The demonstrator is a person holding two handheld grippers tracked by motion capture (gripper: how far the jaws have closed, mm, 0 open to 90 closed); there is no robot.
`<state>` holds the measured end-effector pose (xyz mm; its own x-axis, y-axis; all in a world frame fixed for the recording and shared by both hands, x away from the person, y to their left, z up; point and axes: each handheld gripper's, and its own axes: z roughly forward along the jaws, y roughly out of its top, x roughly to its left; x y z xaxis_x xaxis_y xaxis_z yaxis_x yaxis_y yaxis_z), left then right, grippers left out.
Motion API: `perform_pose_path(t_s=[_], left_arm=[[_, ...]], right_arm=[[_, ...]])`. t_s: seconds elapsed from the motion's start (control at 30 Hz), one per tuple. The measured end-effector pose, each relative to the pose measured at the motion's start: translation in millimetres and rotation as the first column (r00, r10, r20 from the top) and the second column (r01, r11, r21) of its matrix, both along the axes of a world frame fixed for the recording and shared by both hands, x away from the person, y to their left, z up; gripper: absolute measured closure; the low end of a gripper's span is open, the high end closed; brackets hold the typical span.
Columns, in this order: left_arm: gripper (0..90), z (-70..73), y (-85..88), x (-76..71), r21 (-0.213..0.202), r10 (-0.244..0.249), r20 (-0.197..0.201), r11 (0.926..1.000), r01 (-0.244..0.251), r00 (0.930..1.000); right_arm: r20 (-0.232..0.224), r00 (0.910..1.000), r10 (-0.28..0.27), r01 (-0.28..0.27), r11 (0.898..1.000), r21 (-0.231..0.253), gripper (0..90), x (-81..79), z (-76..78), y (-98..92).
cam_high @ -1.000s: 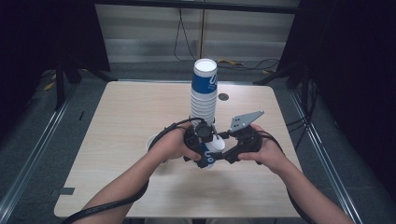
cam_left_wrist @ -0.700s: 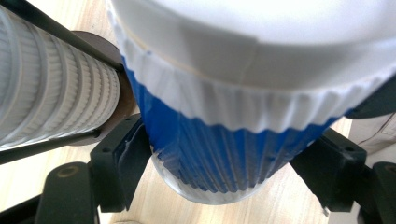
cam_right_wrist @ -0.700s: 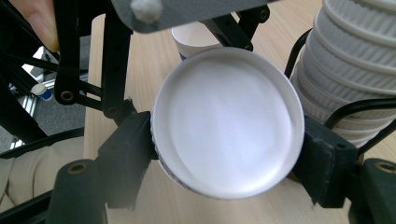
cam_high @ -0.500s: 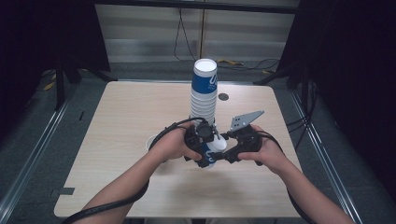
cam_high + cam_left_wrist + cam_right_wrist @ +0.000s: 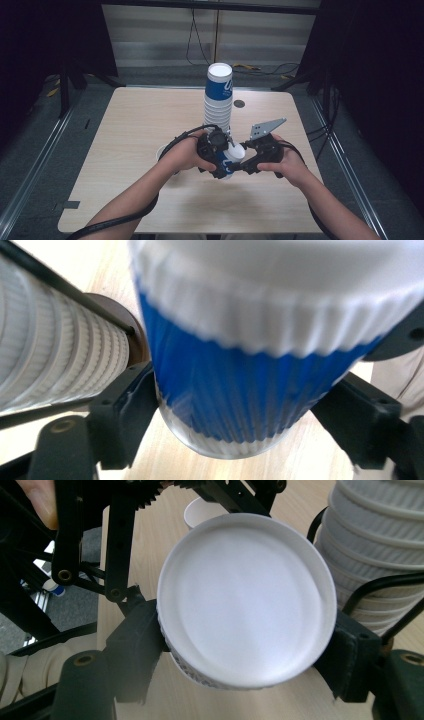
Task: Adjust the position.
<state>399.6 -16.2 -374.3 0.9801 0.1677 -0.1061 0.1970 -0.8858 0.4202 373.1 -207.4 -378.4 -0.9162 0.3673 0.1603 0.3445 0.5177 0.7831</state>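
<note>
Blue-and-white ribbed paper cup [image 5: 231,159] is held on its side above the tabletop [image 5: 125,125], just in front of the tall cup stack [image 5: 218,100]. Left claw [image 5: 218,162] is clamped on the cup's body; right claw [image 5: 248,162] is clamped at its white end. Judgement: a nested pair is probably being separated. Pull straight along the cup axis, with light squeeze to avoid crushing the wall. A further cup [image 5: 162,151] lies by the left hand.

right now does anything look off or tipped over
One blue-and-white cup lies tilted on its side in the air, clamped between both grippers, left gripper and right gripper. The tall cup stack stands upright; nothing spilled.
</note>
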Motion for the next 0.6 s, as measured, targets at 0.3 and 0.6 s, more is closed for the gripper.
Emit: perform_pose_path(t_s=[0.3, 0.6], left_arm=[[17.7, -8.2, 10.7, 0.9, -0.063, 0.033, -0.030, 0.9974, -0.035, 0.9990], [16.9, -7.9, 20.8, -1.4, -0.145, 0.061, -0.033, 0.9873, -0.065, 0.9976]], right_arm=[[-0.014, 0.9993, -0.034, 0.035, 0.998, 0.046, 26.5, -0.7, 0.2, -15.2], [-0.013, 0.9986, -0.052, 0.052, 0.997, 0.064, 26.5, -0.8, 6.3, -21.8]])
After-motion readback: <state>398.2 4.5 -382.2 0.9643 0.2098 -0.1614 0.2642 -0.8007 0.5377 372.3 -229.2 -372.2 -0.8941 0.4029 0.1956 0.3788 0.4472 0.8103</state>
